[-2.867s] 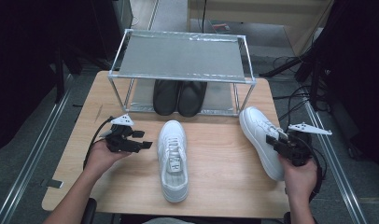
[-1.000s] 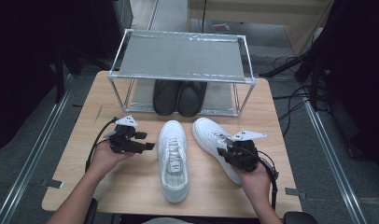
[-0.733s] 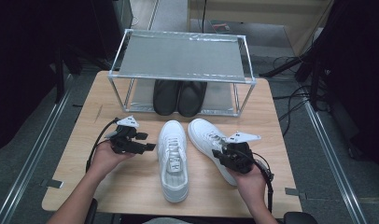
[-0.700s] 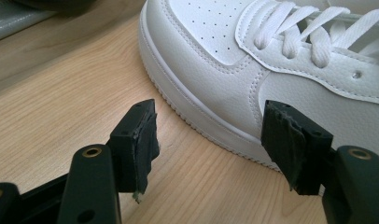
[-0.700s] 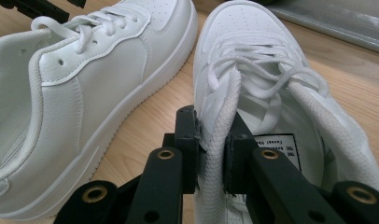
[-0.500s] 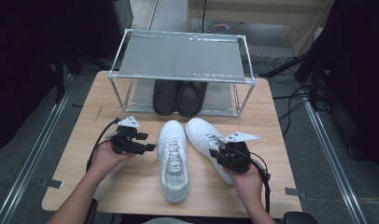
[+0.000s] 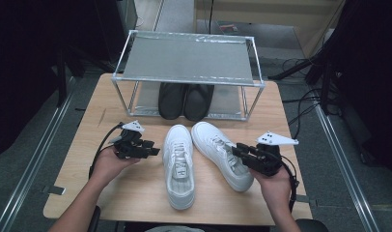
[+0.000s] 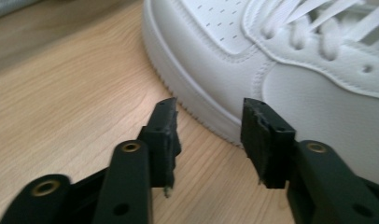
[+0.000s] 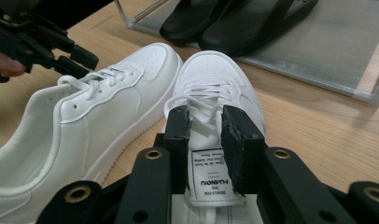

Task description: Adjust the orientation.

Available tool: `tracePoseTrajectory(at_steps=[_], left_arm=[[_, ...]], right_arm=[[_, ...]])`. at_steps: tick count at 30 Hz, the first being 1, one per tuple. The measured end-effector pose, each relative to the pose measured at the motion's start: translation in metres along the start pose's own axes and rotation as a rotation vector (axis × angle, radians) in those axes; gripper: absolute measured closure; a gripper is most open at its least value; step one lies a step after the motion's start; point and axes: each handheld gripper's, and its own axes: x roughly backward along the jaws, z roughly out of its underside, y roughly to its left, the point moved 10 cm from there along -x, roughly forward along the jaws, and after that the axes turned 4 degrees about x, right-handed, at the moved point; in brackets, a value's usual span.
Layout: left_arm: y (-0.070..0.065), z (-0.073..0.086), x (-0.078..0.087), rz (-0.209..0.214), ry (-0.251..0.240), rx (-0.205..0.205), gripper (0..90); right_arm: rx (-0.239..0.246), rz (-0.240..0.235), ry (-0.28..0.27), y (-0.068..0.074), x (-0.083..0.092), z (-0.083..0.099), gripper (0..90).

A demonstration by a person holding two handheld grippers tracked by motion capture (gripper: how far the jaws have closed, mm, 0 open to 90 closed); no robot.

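Two white sneakers lie side by side on the wooden table (image 7: 136,198). The left shoe (image 7: 178,166) points straight away from me. The right shoe (image 7: 217,144) angles toward it. My right gripper (image 7: 236,149) hovers over the right shoe's opening. In the right gripper view its jaws (image 9: 205,112) straddle the labelled tongue (image 9: 207,175); they have just been opening and stand open. My left gripper (image 7: 154,151) rests beside the left shoe (image 8: 281,60). Its jaws (image 8: 208,105) have just been closing, with nothing between them, and the sole edge lies just past the tips.
A metal shoe rack (image 7: 184,58) stands at the table's back, with a pair of black shoes (image 7: 184,99) on its lower shelf. Cables run on the floor at the right. Bare table lies in front of the shoes and at the far left.
The right shoe was carried from the table's right side to beside the left shoe. The right gripper has since drawn back to the right. The left hand has stayed put.
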Motion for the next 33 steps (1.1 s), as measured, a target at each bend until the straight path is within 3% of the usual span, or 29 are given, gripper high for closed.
tracePoseTrajectory(at_steps=[2,6,9,11,13,16,18,21,25,33], left_arm=[[0.001,0.002,0.0,0.001,-0.004,0.019,66.3],[0.001,0.001,0.008,0.012,-0.038,0.04,74.0],[-0.003,0.003,0.012,0.04,-0.05,0.067,81.4],[-0.005,0.005,0.014,0.005,-0.052,0.03,86.5],[-0.013,0.005,0.018,0.007,-0.077,-0.004,89.6],[-0.023,0.009,0.018,0.015,-0.068,-0.036,90.0],[-0.029,0.01,0.018,0.015,-0.087,-0.05,89.8],[-0.036,0.014,0.013,0.048,-0.09,-0.012,89.4],[-0.034,0.019,0.004,0.05,-0.054,0.016,89.5],[-0.035,0.027,-0.003,0.02,-0.021,-0.007,86.7]], right_arm=[[-0.005,-0.021,0.006,-0.006,0.002,0.003,70.1],[0.071,-0.033,-0.051,-0.016,0.005,0.005,70.2],[0.055,-0.025,-0.05,-0.029,0.005,0.004,71.4],[0.054,-0.029,-0.042,-0.036,0.004,0.004,76.7],[0.062,-0.03,-0.021,-0.042,0.003,0.005,81.7],[0.099,-0.044,0.035,-0.047,0.001,0.007,90.0],[0.105,-0.055,0.05,-0.05,0.0,0.008,90.0],[0.049,-0.109,0.084,-0.053,-0.006,0.013,90.0],[0.056,-0.145,0.121,-0.052,-0.022,0.019,90.0],[0.06,-0.148,0.155,-0.053,-0.032,0.021,90.0]])
